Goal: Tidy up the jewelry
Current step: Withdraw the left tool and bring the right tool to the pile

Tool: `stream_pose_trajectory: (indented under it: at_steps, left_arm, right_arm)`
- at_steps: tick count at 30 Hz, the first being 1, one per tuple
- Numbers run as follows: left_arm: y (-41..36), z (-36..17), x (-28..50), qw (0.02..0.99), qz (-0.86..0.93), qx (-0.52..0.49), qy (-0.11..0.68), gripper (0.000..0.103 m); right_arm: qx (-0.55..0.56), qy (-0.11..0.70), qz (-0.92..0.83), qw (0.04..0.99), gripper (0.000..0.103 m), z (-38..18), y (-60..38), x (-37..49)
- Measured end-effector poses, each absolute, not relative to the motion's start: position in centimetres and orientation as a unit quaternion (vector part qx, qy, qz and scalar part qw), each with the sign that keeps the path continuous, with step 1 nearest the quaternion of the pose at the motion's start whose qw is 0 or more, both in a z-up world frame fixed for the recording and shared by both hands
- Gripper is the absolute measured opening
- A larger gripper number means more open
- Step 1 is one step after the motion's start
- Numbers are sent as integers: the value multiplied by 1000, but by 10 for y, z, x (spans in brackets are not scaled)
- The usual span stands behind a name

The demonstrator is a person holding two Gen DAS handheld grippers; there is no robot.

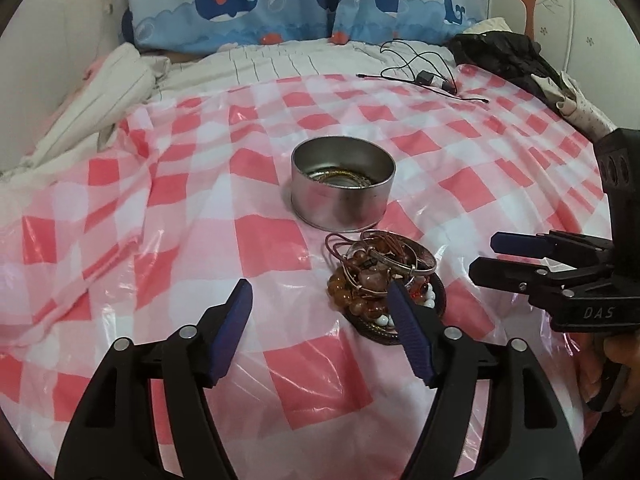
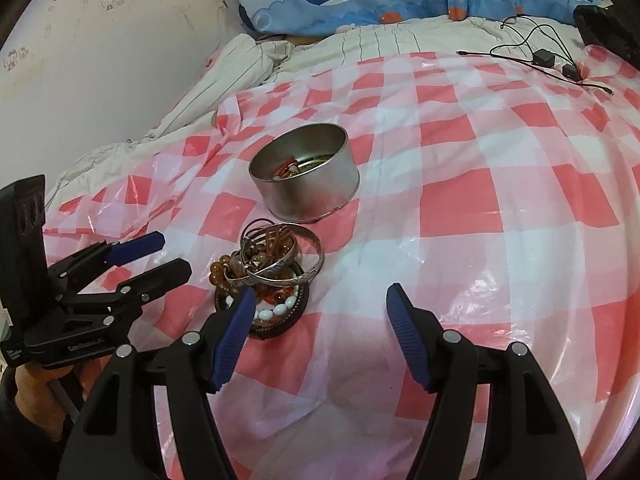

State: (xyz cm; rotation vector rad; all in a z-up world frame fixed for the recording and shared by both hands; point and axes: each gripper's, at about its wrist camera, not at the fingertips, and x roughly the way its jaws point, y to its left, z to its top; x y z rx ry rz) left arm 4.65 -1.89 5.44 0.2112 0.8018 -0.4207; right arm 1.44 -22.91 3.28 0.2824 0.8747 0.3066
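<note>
Our left gripper [image 1: 320,300] and right gripper [image 2: 320,304] both stand spread, pinching nothing — the jewelry pile [image 2: 266,276] lies on the checkered sheet [image 2: 460,200], just before the metal tin [image 2: 306,184].

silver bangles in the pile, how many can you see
2, possibly more hidden. One silver bangle leans across the top of the jewelry pile; a second bangle sits lower toward the front, tangled among beads.
</note>
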Motion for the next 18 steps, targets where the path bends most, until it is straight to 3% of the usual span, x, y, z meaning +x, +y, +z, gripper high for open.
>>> stream_pose_trajectory:
  at_steps: [11,14,18]
  left_arm:
    - [-13,51,53,894,-177,110,396,74]
    - [-5,51,58,897,-165,97,398,81]
    - [6,52,63,899,-162,63,403,83]
  right_arm:
    - [73,412,155,895,66,35,-205,12]
    - [69,412,157,895,66,35,-203,12]
    - [69,410,163,895,66,34,-201,15]
